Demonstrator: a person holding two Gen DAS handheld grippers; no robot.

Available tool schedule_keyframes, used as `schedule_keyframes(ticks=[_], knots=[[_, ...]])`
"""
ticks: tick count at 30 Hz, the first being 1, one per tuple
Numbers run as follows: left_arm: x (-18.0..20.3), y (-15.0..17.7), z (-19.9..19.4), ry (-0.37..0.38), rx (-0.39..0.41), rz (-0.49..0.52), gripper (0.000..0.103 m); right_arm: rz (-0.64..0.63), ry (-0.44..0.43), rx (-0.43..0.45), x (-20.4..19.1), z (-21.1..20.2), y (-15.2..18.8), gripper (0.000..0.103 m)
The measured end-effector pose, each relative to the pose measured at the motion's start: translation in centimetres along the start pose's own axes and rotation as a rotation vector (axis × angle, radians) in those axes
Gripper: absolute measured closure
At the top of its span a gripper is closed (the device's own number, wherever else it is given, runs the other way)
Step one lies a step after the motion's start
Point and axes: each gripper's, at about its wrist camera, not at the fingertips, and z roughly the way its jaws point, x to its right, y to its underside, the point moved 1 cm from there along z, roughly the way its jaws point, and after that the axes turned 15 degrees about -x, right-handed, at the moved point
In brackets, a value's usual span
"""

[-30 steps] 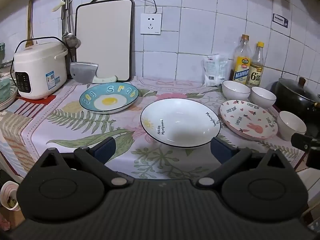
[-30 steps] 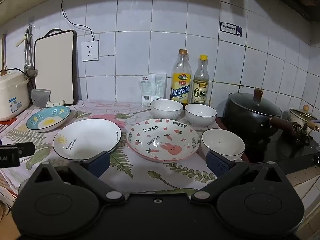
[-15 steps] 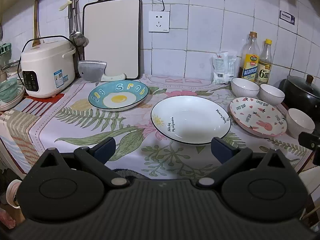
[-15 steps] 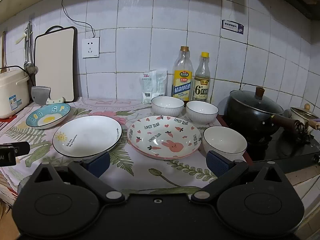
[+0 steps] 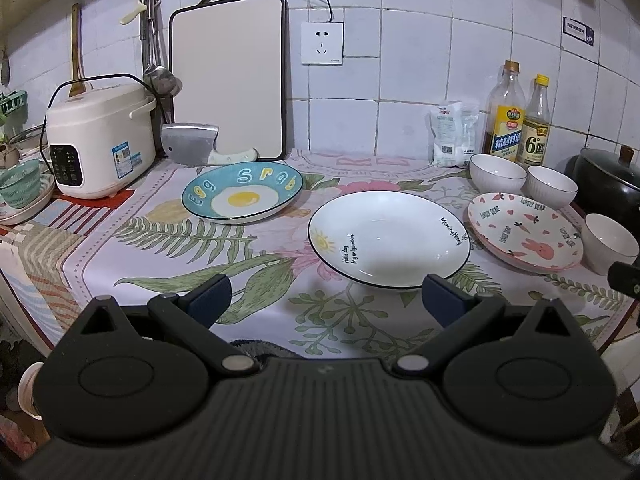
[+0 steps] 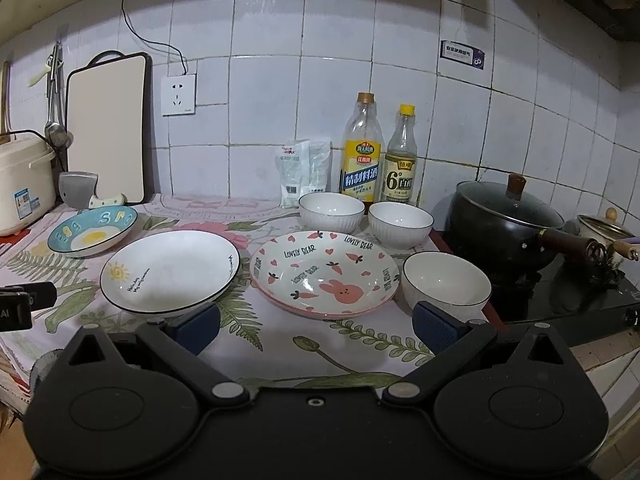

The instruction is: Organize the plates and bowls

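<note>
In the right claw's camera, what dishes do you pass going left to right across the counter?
Egg plate → white sun plate → pink bunny plate → nearest white bowl. I left out the two back bowls because they overlap that order.

Left wrist view low at the counter's front edge, facing the tiled wall, right wrist view likewise but further right, both sharing the white plate [image 5: 390,238] [image 6: 170,270] and pink plate [image 5: 524,230] [image 6: 324,274].
</note>
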Motion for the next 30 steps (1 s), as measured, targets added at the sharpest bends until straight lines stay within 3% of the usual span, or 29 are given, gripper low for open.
schedule_keyframes(ticks=[19,30], knots=[[0.2,0.4,0.0,-0.011,0.014,0.017,0.0,-0.031,-0.027,0.118,-0.6,-1.2,0.5,0.0],[0.7,0.4,0.2,0.001,0.005,0.037,0.0,-0.007,-0.026,0.106,0.1,-0.6,0.6,0.0]])
